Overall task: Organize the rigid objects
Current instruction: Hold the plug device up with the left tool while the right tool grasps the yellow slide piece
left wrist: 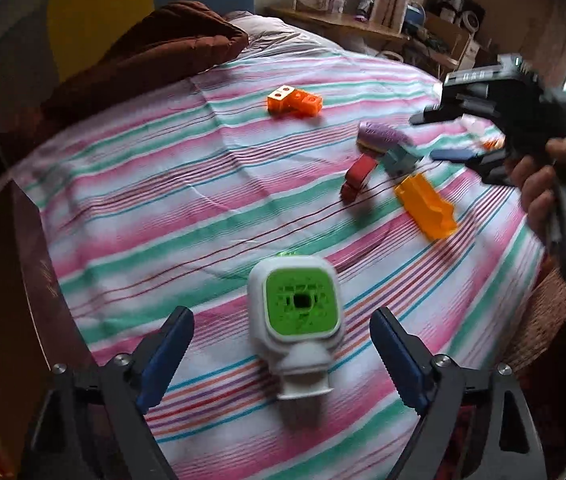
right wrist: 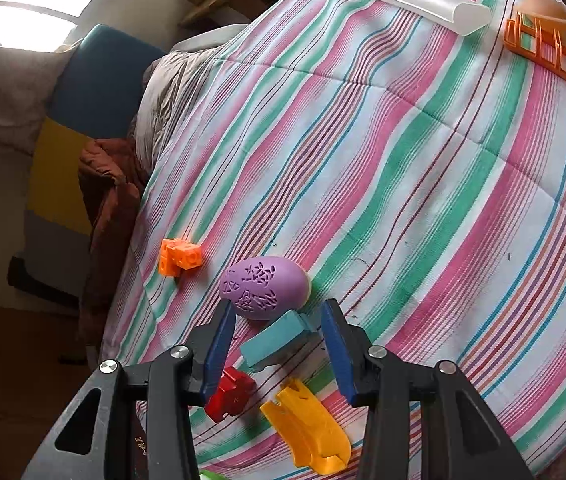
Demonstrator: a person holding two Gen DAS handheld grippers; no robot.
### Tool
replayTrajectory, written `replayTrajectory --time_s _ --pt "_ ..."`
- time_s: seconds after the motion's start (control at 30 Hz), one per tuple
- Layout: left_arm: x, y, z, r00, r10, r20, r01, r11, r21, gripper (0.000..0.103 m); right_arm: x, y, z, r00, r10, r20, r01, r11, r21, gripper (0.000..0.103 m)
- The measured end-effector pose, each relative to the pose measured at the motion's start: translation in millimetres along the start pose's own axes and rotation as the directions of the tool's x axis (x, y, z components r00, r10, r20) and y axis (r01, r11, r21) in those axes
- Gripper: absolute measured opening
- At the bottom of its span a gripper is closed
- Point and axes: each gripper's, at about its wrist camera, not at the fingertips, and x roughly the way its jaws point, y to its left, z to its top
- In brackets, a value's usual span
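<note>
White-and-green block (left wrist: 295, 320) between wide-open left hand-held gripper (left wrist: 283, 354) — untouched, right hand-held gripper (right wrist: 279, 344) narrow — empty above teal block (right wrist: 275, 344).

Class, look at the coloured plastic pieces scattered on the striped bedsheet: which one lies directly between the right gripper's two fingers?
The teal block. It sits in the gap of the right gripper; the purple egg lies beyond the fingertips.

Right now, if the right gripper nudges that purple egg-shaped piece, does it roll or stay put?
Likely rolls: the purple egg is rounded and lies on its side on the striped sheet. The soft bedding and the teal block beside it may stop it early. Its cut-out pattern suggests a hollow, light shell, probably rigid.
</note>
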Motion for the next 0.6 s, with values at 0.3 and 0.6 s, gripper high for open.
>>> replayTrajectory --time_s 0.3,0.6 --pt "30.8 -0.7 10.5 0.996 -0.036 -0.080 0.035 0.999 -0.017 0.053 3.3 2.6 1.7 1.000 -0.004 -0.005 0.004 1.000 -0.008 0.045" --pt "9.6 -3.6 -29.7 1.000 -0.006 -0.019 0.006 1.000 -0.020 0.052 13.3 1.5 0.0 0.997 -0.039 -0.066 0.037 0.999 -0.023 0.045"
